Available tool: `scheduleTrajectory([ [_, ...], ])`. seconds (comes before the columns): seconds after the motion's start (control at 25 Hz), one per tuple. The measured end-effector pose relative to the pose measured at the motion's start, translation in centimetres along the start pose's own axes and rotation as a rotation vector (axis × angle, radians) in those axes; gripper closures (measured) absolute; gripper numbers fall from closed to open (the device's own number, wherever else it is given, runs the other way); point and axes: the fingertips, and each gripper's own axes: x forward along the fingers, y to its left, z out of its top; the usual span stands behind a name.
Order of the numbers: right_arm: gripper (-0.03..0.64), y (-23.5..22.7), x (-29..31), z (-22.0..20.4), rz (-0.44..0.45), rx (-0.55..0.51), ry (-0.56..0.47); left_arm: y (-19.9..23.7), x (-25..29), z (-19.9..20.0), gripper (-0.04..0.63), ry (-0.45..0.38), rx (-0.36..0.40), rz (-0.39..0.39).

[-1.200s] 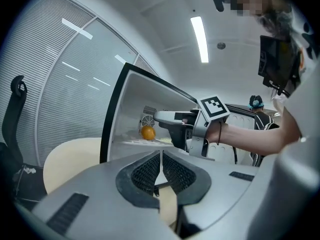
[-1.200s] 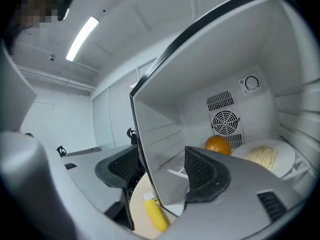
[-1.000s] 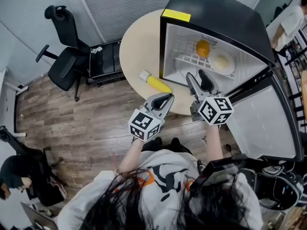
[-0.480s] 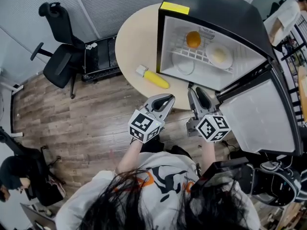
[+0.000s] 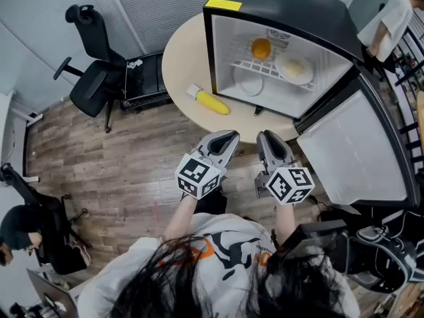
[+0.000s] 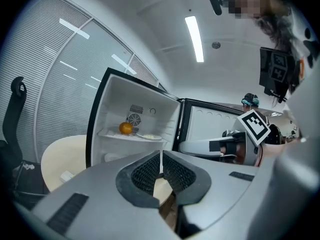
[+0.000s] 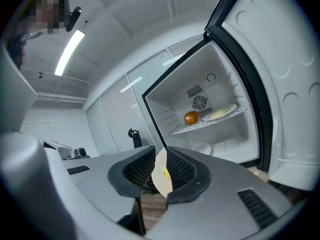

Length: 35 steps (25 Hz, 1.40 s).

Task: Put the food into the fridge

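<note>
Ahead, the yellow food [image 5: 213, 102] lay on the round table [image 5: 185, 65], beyond the tips of the left claw [image 5: 228, 136] and clear of them. It was a long, smooth, bright yellow piece with a pale, squarish stub at the end pointing away from the fridge [image 5: 285, 12]. It lay flat, just outside the fridge's open front and touching neither claw.

Further ahead of the right claw [image 5: 268, 136], on the wire shelf inside the fridge, sat a round orange [image 5: 260, 48]. Beside it stood a white plate [image 5: 294, 69] bearing something pale yellow. A second white dish [image 5: 248, 83] rested below the shelf.

The left claw was clenched, its ribbed pads meeting at the tips with nothing between them. The right claw's jaws had just been closing and stood narrowly apart, gripping nothing. Only the table edge and a sliver of the yellow food showed through the gap.

The fridge door [image 5: 351, 151] hung wide open to the right of the right claw. A black office chair [image 5: 93, 85] stood on the wooden floor [image 5: 119, 171], far to the left of the left claw.
</note>
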Motion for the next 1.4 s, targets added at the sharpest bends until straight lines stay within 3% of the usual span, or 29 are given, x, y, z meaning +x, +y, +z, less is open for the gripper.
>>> scheduleTrajectory([
  [0.2,0.539,-1.1,-4.6,0.5,0.028,0.01,0.0,-5.3,0.4,-0.6,0.583,0.015,0.003,0.014],
  [0.72,0.546,-0.1,-16.5,-3.4,0.12,0.018,0.048,-18.1,-3.7,-4.7,0.583,0.027,0.001,0.066],
  [1.4,0.601,2.4,-20.5,-4.1,0.187,-0.026,0.055,-21.7,-7.4,-4.2,0.583,-0.014,0.025,0.14],
])
